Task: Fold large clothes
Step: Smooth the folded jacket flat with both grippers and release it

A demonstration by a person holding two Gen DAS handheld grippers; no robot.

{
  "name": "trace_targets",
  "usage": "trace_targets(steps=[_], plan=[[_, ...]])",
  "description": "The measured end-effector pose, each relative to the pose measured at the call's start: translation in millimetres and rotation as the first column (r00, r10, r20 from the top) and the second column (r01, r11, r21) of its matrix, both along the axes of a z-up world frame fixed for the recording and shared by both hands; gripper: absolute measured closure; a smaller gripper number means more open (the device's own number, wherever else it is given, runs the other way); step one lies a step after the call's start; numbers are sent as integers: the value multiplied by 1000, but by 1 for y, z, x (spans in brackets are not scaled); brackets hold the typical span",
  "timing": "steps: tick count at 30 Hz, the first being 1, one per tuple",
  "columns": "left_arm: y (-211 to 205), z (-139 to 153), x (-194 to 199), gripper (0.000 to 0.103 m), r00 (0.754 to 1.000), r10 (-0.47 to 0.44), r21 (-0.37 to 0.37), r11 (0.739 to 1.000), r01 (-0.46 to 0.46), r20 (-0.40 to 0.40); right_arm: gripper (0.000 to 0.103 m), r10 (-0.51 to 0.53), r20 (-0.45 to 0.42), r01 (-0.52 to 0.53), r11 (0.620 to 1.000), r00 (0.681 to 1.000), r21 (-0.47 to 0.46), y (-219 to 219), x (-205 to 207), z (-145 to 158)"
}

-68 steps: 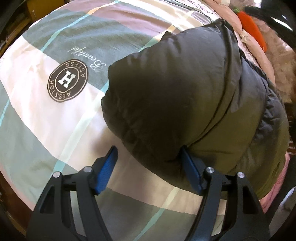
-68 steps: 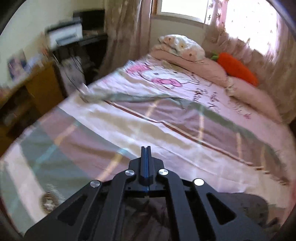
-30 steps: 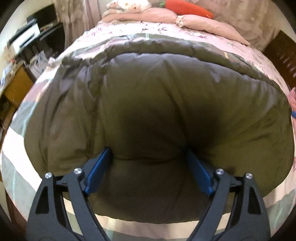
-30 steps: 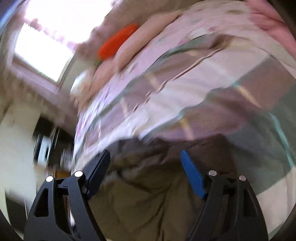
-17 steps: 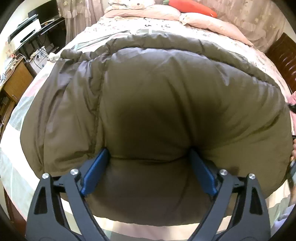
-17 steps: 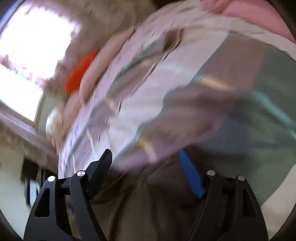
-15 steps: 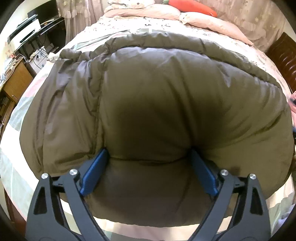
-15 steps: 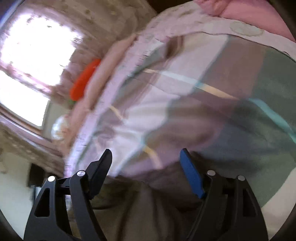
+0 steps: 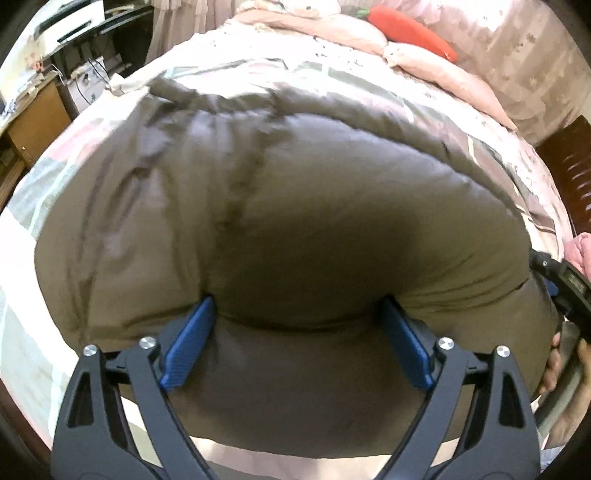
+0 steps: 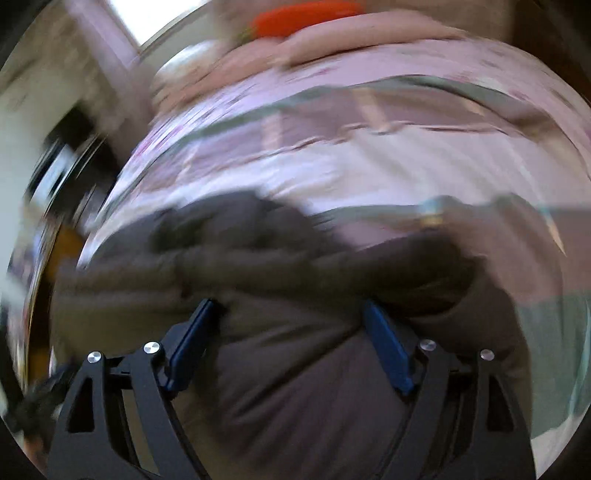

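Note:
An olive-brown padded jacket (image 9: 295, 206) lies folded into a thick bundle on the bed. My left gripper (image 9: 295, 314) stands wide over the jacket's near folded edge, with the puffy cloth bulging between its blue pads (image 9: 188, 339). My right gripper (image 10: 291, 314) is at the bundle's right end in a blurred view. Its jaws are opening, with a roll of the jacket (image 10: 295, 369) between them. In the left wrist view the right gripper's black frame (image 9: 565, 284) and a hand (image 9: 552, 365) show at the jacket's right edge.
The bed has a striped and checked cover (image 9: 22, 258) and pink pillows (image 9: 436, 70) with an orange carrot cushion (image 9: 413, 31) at its head. A desk with a printer (image 9: 66, 26) stands to the left and a dark wooden frame (image 9: 569, 173) to the right.
The right gripper, shut and looking across the bed earlier, has opened and swung down onto the jacket's right end. The left gripper shifted slightly along the folded jacket, which now fills its view.

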State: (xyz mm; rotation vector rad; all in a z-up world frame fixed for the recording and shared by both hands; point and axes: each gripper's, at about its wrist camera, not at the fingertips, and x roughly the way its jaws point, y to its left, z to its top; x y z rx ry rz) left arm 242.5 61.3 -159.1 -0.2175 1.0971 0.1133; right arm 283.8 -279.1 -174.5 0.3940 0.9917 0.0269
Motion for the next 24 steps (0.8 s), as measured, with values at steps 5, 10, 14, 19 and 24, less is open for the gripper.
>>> trace_targets(steps=[5,10,14,19,24], plan=[[25,-5,3,12,999,46,13,999,-46,-2,22,-225,-24,221,971,974,-94,-38,-8,-12],[35,1,1,13,998,61,-8,998,-61,6,22,-323,109,329,943,940,-43,-63,-24,45],[38,3,-2,13,998,54,-10,998,-54,6,10,-252,131,260,964,959,-53,-58,-38,100],[46,7,-11,13,996,83,-50,995,-84,-14,8,-44,-97,58,988,994,147,-46,-62,75],[48,5,-18,13,997,72,-31,997,-73,-31,10,-41,-337,117,971,941,208,-35,-98,4]])
